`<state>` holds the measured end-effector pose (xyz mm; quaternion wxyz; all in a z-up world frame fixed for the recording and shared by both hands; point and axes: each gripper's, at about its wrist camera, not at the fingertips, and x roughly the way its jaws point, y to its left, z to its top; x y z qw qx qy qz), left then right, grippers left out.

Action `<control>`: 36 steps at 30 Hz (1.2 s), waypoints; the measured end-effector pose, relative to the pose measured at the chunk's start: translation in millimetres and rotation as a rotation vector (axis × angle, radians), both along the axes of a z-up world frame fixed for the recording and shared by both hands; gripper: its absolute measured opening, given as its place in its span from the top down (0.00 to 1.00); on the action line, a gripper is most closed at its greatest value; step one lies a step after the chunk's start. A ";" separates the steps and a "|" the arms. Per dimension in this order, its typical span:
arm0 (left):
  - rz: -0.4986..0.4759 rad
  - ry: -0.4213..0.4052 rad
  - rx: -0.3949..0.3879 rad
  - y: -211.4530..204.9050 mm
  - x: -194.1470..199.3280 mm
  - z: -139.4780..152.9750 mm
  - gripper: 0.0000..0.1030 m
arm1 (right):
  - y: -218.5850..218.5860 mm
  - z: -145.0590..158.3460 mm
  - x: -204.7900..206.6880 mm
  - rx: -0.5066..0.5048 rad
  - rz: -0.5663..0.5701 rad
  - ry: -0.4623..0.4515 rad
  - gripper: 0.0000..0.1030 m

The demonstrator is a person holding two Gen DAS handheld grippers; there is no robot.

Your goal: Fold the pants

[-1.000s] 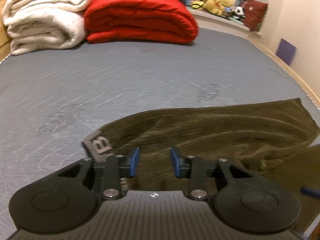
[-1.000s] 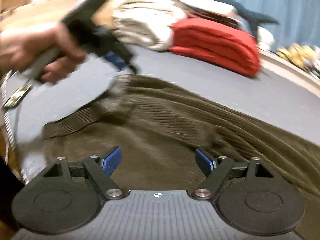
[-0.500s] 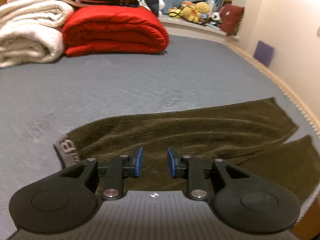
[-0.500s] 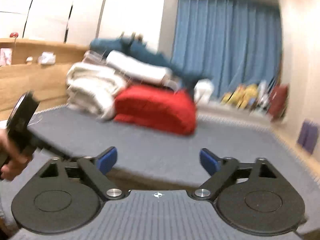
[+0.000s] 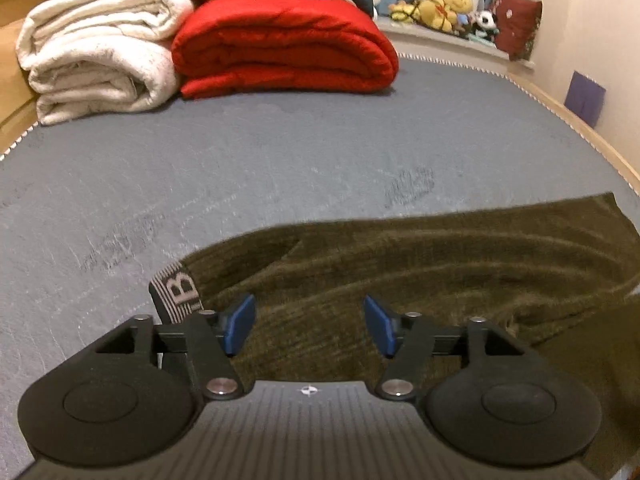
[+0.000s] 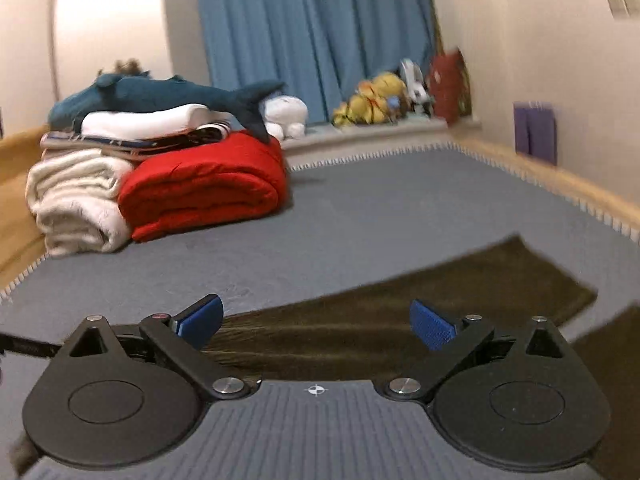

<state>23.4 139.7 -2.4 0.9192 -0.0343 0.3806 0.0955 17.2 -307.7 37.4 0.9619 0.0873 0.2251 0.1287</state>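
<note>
Olive-brown ribbed pants (image 5: pixel 420 264) lie flat across the grey mattress (image 5: pixel 280 152), one leg laid over the other, with the striped waistband (image 5: pixel 176 292) at the left. My left gripper (image 5: pixel 308 324) hovers over the waist end; its jaws are opening, the blue pads clear of the cloth. In the right wrist view the pants (image 6: pixel 400 300) stretch from the middle out to the right. My right gripper (image 6: pixel 316 322) is raised above them, jaws still opening wide, nothing gripped.
At the far left end of the mattress sit a folded white blanket (image 5: pixel 96 56) and a red quilt (image 5: pixel 288 44), with a plush shark (image 6: pixel 160 96) on top. Soft toys (image 6: pixel 380 100) line a shelf before the blue curtain (image 6: pixel 312 32). A wooden rail (image 6: pixel 560 184) edges the right side.
The left jaws, narrow over the waist end before, have spread apart. The right gripper rose from the cloth, swung level toward the room and widened; the hand with the other gripper left its view.
</note>
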 end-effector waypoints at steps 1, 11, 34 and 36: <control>-0.001 -0.015 0.008 -1.7 -0.3 1.3 0.31 | -1.9 -1.9 -0.1 0.006 -0.007 0.007 0.03; 0.022 -0.148 0.042 -11.3 -1.6 18.2 0.23 | 7.4 -2.6 -18.8 -0.081 0.004 -0.009 0.03; -0.051 -0.106 -0.050 -4.9 -2.6 2.5 0.79 | 33.4 6.8 -34.7 -0.249 0.044 -0.085 0.03; -0.057 -0.106 -0.045 -7.8 -2.0 1.8 0.79 | 30.8 6.8 -33.6 -0.238 0.045 -0.072 0.04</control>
